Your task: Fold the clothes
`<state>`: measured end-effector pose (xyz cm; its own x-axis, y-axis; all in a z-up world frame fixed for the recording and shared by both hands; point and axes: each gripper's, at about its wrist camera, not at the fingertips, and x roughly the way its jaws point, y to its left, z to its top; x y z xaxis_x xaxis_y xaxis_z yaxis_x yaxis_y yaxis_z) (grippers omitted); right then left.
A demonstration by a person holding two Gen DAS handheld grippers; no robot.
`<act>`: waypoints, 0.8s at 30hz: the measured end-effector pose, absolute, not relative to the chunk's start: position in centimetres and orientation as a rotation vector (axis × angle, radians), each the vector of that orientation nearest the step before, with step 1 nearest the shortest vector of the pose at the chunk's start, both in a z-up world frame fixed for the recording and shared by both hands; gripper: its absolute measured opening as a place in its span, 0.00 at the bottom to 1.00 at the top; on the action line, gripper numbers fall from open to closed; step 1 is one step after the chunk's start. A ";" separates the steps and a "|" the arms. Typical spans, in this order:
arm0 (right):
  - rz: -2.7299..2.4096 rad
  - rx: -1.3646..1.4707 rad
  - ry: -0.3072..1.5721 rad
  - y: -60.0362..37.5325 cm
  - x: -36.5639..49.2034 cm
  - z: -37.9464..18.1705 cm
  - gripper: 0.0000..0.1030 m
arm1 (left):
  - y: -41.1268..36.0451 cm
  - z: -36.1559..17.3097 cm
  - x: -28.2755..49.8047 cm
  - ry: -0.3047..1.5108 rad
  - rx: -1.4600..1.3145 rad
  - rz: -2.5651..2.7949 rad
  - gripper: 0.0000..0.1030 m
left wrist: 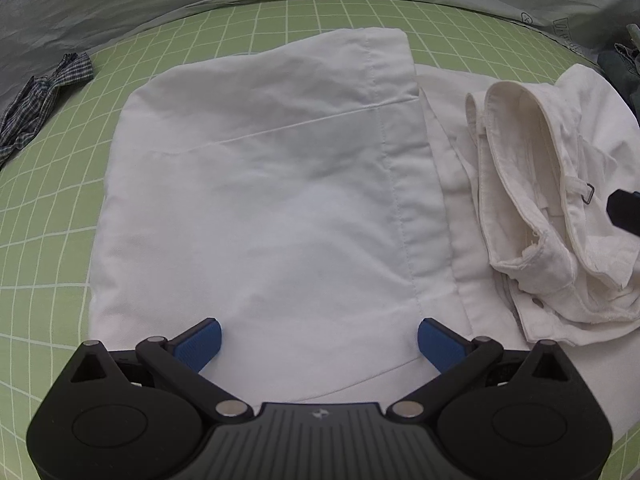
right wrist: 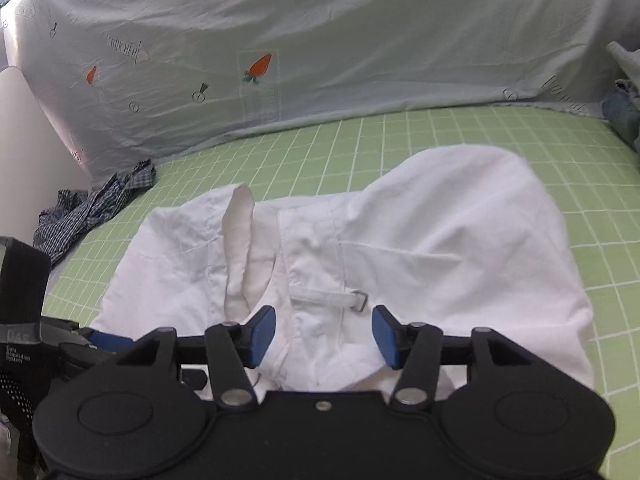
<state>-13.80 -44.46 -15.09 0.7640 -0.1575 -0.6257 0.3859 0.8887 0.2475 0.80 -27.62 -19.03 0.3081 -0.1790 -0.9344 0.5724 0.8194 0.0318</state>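
Observation:
A white garment (left wrist: 272, 184) lies on the green grid mat (left wrist: 48, 208), with one part folded flat on the left. Its waistband end (left wrist: 552, 208) is bunched up on the right. My left gripper (left wrist: 320, 344) hovers open over the near edge of the flat part, its blue pads wide apart and nothing pinched. In the right wrist view my right gripper (right wrist: 324, 336) is open over the bunched waistband (right wrist: 320, 264). White fabric lies below and between its pads, which do not press on it. A strap with a metal buckle (right wrist: 344, 298) lies just beyond the fingertips.
A crumpled blue checked cloth (right wrist: 92, 208) lies at the mat's far left edge. A pale blue sheet with carrot prints (right wrist: 320, 40) rises behind the mat. Denim-coloured clothes (right wrist: 622, 116) are piled at the far right. Bare mat (right wrist: 500, 132) shows beyond the garment.

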 end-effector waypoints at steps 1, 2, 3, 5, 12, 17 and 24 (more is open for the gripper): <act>-0.334 0.370 0.595 -44.8 -14.7 -14.4 0.75 | -27.6 -19.0 0.8 1.157 0.393 -0.513 1.00; -0.377 0.370 0.572 -45.4 -15.4 -14.1 0.88 | -27.6 -19.1 0.8 1.155 0.391 -0.513 1.00; -0.435 0.381 0.570 -46.3 -16.0 -14.3 0.90 | -27.6 -19.1 0.7 1.153 0.389 -0.512 1.00; -0.541 0.410 0.579 -48.2 -17.0 -14.7 0.90 | -27.6 -19.2 0.7 1.151 0.387 -0.509 1.00; -0.695 0.687 0.660 -53.8 -19.0 -19.7 0.87 | -27.7 -19.1 0.9 1.156 0.385 -0.505 1.00; -0.653 0.725 0.652 -54.5 -18.9 -21.1 0.82 | -27.8 -19.2 1.0 1.158 0.383 -0.502 1.00; -0.561 0.747 0.632 -54.3 -18.3 -21.0 0.37 | -27.8 -19.3 1.3 1.163 0.378 -0.499 1.00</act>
<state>-18.25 -54.30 -20.99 0.6794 -0.2369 -0.6945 0.6612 0.6081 0.4393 1.27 -27.82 -19.26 0.3089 -0.1761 -0.9347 0.5557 0.8310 0.0271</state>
